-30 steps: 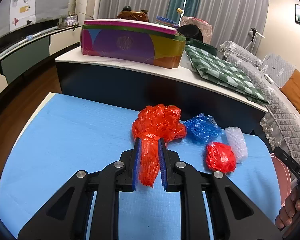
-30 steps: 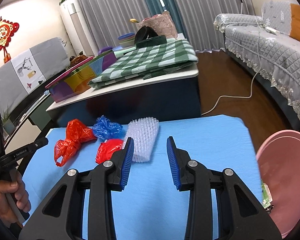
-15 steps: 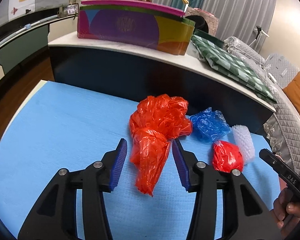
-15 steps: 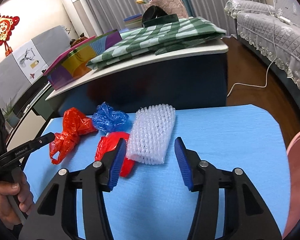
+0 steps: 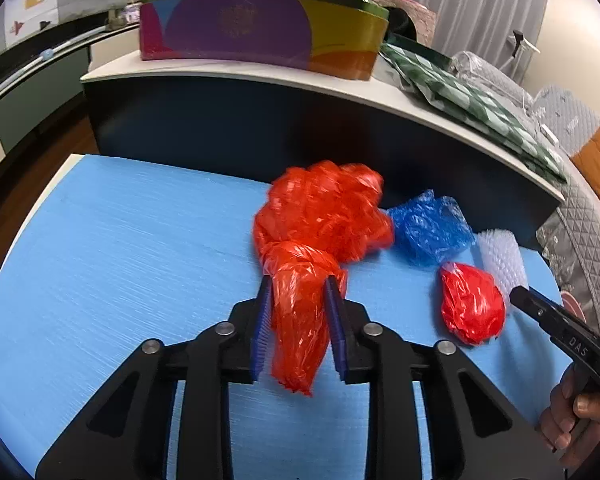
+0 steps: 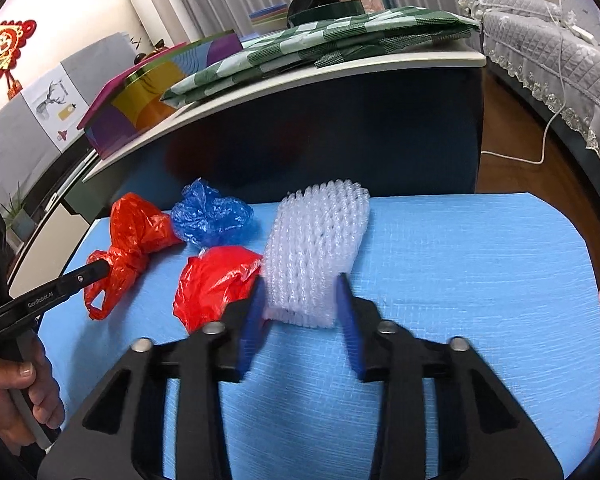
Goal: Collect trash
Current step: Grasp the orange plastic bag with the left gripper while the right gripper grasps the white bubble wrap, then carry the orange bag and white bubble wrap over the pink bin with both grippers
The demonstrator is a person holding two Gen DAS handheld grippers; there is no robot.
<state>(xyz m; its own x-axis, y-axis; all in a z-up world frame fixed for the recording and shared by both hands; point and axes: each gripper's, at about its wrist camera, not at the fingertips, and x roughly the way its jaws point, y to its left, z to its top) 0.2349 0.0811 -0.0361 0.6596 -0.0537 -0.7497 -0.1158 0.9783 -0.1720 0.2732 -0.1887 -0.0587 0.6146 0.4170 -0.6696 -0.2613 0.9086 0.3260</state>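
Two grippers at trash on a blue mat.

Left gripper clamped on the tail of the big red bag at frame centre; right gripper spread around the near end of the white foam net, pads at its sides, grip not certain. Between them, a blue bag and a small red bag. Readable: "DAS" lower right of the left view, "GenRobot.AI" lower left of the right view.

Counter, left to right: knotted bag, small bag, foam net. Crumpled bag behind small bag. Shelf behind counter, bearing box and folded cloth.
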